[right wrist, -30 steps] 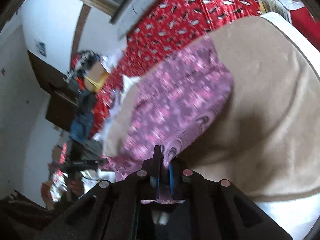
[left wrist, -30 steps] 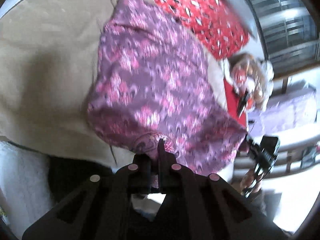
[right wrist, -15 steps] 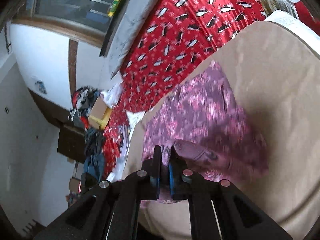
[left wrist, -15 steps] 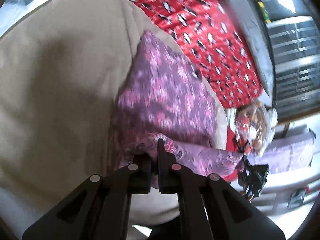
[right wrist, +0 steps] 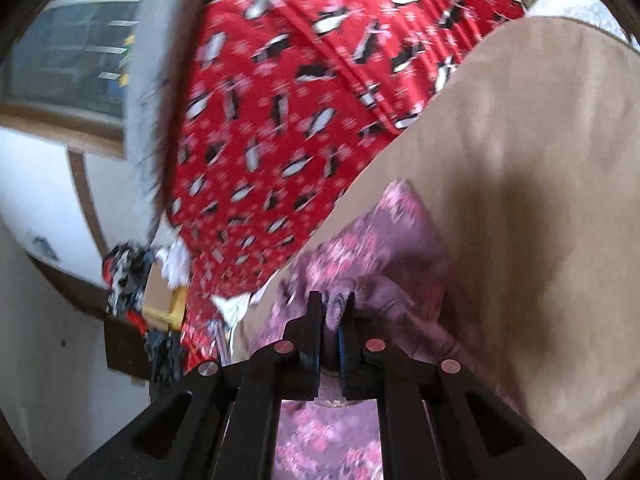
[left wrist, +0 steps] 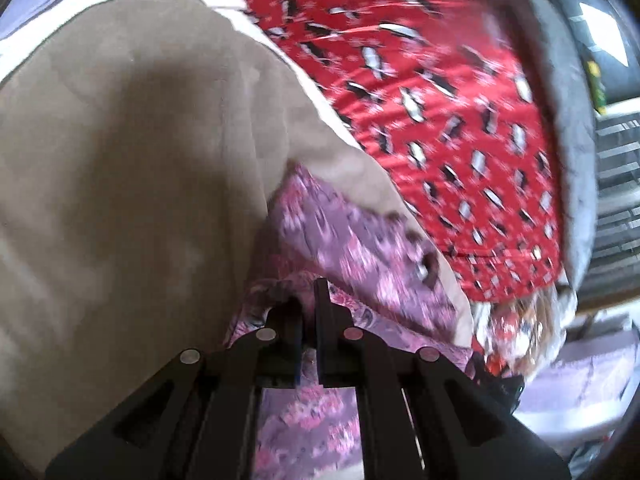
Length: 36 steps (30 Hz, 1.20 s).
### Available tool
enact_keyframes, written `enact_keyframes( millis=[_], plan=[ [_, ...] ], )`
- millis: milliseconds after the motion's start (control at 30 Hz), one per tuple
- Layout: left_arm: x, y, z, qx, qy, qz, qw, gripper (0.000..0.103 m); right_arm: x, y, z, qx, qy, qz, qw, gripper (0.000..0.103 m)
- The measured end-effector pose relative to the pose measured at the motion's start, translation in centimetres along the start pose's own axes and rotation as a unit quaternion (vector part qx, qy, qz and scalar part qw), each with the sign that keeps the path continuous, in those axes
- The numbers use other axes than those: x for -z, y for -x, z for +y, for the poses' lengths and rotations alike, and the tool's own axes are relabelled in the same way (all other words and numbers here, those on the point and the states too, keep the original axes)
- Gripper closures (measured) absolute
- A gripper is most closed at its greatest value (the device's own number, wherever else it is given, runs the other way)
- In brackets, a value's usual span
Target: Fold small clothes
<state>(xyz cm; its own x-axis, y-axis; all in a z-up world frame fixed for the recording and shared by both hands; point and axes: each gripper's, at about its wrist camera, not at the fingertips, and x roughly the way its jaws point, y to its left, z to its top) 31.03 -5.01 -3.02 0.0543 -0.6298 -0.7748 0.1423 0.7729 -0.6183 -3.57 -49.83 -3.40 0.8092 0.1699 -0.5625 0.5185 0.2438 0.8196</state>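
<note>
Purple-pink patterned fabric: a small garment (left wrist: 360,256) is seen in the lower centre of the left wrist view, lying on a tan blanket (left wrist: 132,184); the same garment (right wrist: 372,248) is seen in the lower centre of the right wrist view.
Garment condition: the cloth is bunched and doubled over near both grippers; a further stretch of it is visible beneath each gripper body at the bottom of both frames. Its outline is blurred, so the exact fold line cannot be made out.
Left hand-held gripper (left wrist: 310,312): the fingers are drawn almost together, with only a narrow gap, and a raised pinch of the garment is clamped between them at lower centre of the frame.
Right hand-held gripper (right wrist: 330,316): the fingers are likewise nearly closed, and a ridge of the garment is gripped between them at lower centre of the frame.
Tan blanket: it fills the left half of the left wrist view and the right half of the right wrist view (right wrist: 520,160); the garment rests directly on it.
Red penguin-print cover (left wrist: 432,92): it is recorded in the upper right of the left wrist view and in the upper centre of the right wrist view (right wrist: 288,112), bordering the tan blanket's far edge.
Window (right wrist: 80,40): it is noted in the upper left of the right wrist view.
Image quality: motion blur is present in both views.
</note>
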Motion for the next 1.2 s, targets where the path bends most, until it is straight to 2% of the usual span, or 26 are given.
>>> enact_keyframes(
  millis=[67, 133, 300, 333, 367, 400, 467, 533, 567, 633, 667, 700, 767, 800, 833, 900, 967, 1067, 1133, 1200],
  plan=[
    [-1.0, -1.4, 0.4, -0.011, 0.016, 0.007, 0.9998, 0.100, -0.9, -1.5, -0.9, 0.017, -0.017, 0.013, 1.000, 0.093],
    [-2.0, -2.0, 0.5, -0.003, 0.032, 0.015, 0.9994, 0.100, -1.7, -2.3, -1.1, 0.022, -0.028, 0.018, 0.999, 0.092],
    [-3.9, 0.6, -0.2, 0.076, 0.056, 0.002, 0.9956, 0.099, -3.3, -1.2, -0.5, -0.006, -0.026, -0.006, 1.000, 0.089],
    [-4.2, 1.2, -0.3, 0.078, 0.052, -0.003, 0.9956, 0.098, -3.6, -0.5, -0.6, -0.010, -0.026, -0.022, 0.999, 0.076],
    [-4.3, 1.5, -0.4, 0.074, 0.049, -0.007, 0.9960, 0.096, -3.8, 0.1, -0.8, -0.012, -0.031, -0.036, 0.999, 0.058],
    [-4.4, 1.8, -0.3, 0.067, 0.044, -0.007, 0.9967, 0.093, -4.0, 1.0, -1.1, -0.018, -0.037, -0.055, 0.998, 0.052],
    [-4.3, 1.6, 0.1, 0.053, 0.029, 0.007, 0.9981, 0.093, -4.0, 2.2, -1.4, -0.027, -0.032, -0.073, 0.996, 0.052],
    [-4.0, 1.4, 0.7, 0.031, 0.018, 0.010, 0.9993, 0.093, -3.8, 2.2, -1.1, 0.004, -0.004, -0.054, 0.999, 0.052],
    [-4.0, 1.8, 1.3, 0.020, 0.022, -0.005, 0.9995, 0.093, -3.5, 1.9, -0.8, 0.024, 0.017, -0.038, 0.999, 0.052],
    [-4.7, 3.0, 3.1, 0.022, 0.059, -0.038, 0.9973, 0.084, -2.7, 0.9, 0.0, 0.079, 0.070, -0.005, 0.994, 0.052],
    [-5.0, 3.4, 3.9, 0.027, 0.075, -0.043, 0.9959, 0.082, -2.4, 0.5, 0.3, 0.095, 0.086, 0.002, 0.992, 0.052],
    [-5.2, 3.6, 4.2, 0.016, 0.076, -0.039, 0.9962, 0.082, -2.0, 0.0, 0.6, 0.114, 0.106, 0.007, 0.988, 0.052],
    [-4.9, 3.5, 3.7, -0.003, 0.039, -0.026, 0.9989, 0.081, -1.7, -0.8, 0.9, 0.133, 0.129, 0.009, 0.983, 0.051],
    [-4.3, 3.2, 3.2, -0.009, 0.006, -0.016, 0.9998, 0.073, -1.8, -1.1, 1.0, 0.139, 0.133, 0.009, 0.981, 0.051],
    [-3.6, 2.9, 2.8, -0.010, -0.021, -0.006, 0.9997, 0.059, -2.0, -1.6, 1.1, 0.148, 0.139, 0.010, 0.979, 0.050],
    [-1.6, 1.8, 2.0, -0.008, -0.091, 0.019, 0.9957, 0.048, -2.4, -2.7, 1.4, 0.165, 0.150, 0.009, 0.975, 0.050],
    [0.2, 0.5, 1.0, -0.016, -0.156, 0.039, 0.9868, 0.048, -2.7, -3.8, 1.7, 0.176, 0.158, 0.007, 0.972, 0.048],
    [1.4, -2.3, -0.6, -0.074, -0.215, 0.052, 0.9723, 0.048, -3.4, -6.4, 2.3, 0.194, 0.170, 0.016, 0.966, 0.046],
    [0.5, -3.8, -1.9, -0.127, -0.217, 0.030, 0.9674, 0.050, -3.8, -7.6, 3.0, 0.202, 0.176, 0.008, 0.963, 0.046],
    [-2.1, -4.1, -2.8, -0.168, -0.173, -0.014, 0.9704, 0.060, -4.4, -8.0, 3.2, 0.198, 0.163, -0.008, 0.966, 0.046]
  ],
)
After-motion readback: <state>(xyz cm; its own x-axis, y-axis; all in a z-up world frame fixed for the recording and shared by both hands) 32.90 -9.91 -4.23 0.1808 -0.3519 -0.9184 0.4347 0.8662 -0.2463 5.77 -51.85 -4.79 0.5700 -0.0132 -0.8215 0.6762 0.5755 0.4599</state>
